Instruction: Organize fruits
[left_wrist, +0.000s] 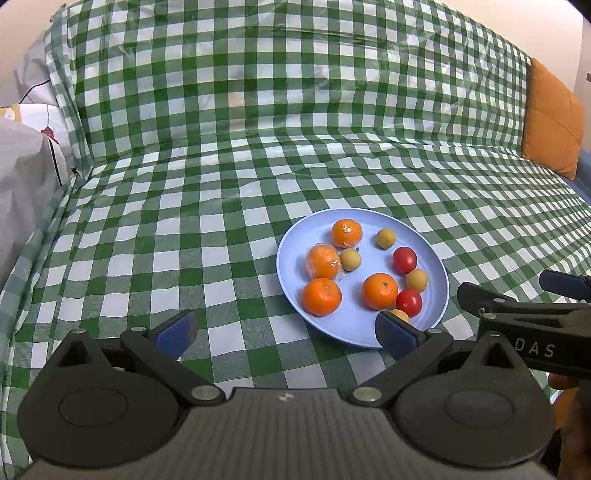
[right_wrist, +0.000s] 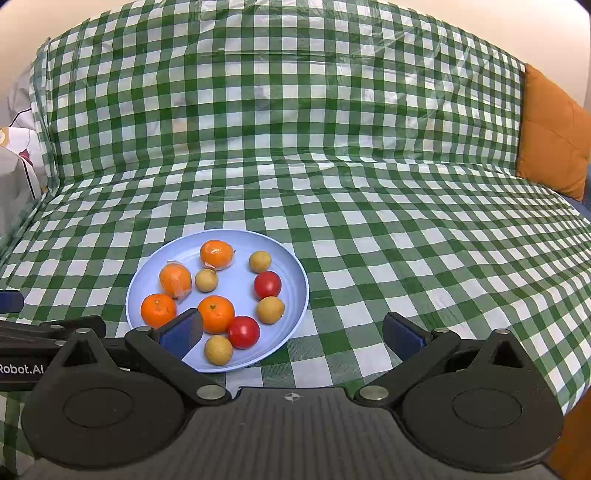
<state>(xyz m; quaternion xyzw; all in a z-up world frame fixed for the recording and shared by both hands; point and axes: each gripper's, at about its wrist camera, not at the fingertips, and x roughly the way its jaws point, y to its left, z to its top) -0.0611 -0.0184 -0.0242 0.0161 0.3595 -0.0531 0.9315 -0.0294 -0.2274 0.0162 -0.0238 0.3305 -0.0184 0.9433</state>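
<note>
I am holding my left gripper (left_wrist: 286, 332) and right gripper (right_wrist: 293, 332) spread wide, gripping nothing. Round glossy fruits are lying on the smooth pale-blue plate (right_wrist: 295, 273), itself sitting on crinkled green-checked plastic cloth (right_wrist: 369, 221).

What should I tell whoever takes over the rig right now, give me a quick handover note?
Left hand-held gripper: open, empty, near the plate's left edge.
Right hand-held gripper: open, empty, at the plate's near edge.
Blue plate on the checked cloth holds every fruit, mixed: four oranges, two in plastic wrap; two red tomatoes; four small yellow-brown fruits.
Done: nothing sorted.
Left: group the fruits by kind.
</note>
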